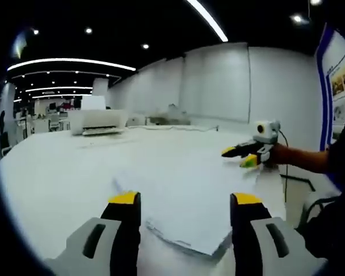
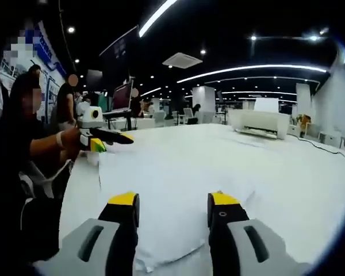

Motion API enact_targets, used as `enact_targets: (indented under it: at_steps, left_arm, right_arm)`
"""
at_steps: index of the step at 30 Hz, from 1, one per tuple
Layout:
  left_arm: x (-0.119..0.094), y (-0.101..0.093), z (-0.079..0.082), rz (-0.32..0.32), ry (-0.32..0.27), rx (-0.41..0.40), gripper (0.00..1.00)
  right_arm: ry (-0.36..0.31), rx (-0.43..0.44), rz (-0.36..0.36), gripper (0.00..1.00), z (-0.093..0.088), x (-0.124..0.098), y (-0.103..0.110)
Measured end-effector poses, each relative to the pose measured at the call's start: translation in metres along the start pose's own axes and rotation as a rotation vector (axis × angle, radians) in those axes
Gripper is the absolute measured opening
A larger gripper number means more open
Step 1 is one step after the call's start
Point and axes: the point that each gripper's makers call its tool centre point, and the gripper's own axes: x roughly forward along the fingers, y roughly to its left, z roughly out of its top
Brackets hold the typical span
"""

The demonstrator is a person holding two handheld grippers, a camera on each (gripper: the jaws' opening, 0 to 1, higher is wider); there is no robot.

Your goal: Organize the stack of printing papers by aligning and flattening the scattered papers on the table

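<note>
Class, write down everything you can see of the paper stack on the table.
The paper stack is a loose pile of plain white sheets lying flat on the white table. Its sheets are misaligned: staggered edges and corners jut out at the near side, in the left gripper view and also in the right gripper view. The left gripper and right gripper are open, with the stack showing between their jaws; whether they touch it cannot be told.
</note>
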Motion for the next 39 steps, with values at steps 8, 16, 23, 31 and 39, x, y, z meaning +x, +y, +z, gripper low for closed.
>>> enact_targets:
  at_steps: [8,16,23,31,39]
  left_arm:
    - [-0.081,-0.031,-0.007,0.094,-0.007,-0.024,0.72]
    - [-0.161,-0.058,-0.013,0.21,-0.008,-0.031,0.72]
    - [-0.218,-0.081,-0.009,0.297,-0.035,-0.041,0.72]
    - [-0.263,-0.105,-0.007,0.358,-0.043,-0.05,0.72]
    - [-0.309,-0.127,-0.024,0.422,-0.035,-0.081,0.73]
  right_arm:
    - [-0.074,0.071,-0.112,0.51,0.009,-0.078,0.019]
    - [-0.094,0.027,-0.202,0.51,0.024,-0.15,0.041]
    - [-0.088,0.019,-0.227,0.51,0.027,-0.199,0.078]
    - [-0.027,0.031,-0.191,0.51,0.002,-0.206,0.104]
    - [-0.031,0.101,-0.234,0.54,-0.011,-0.228,0.115]
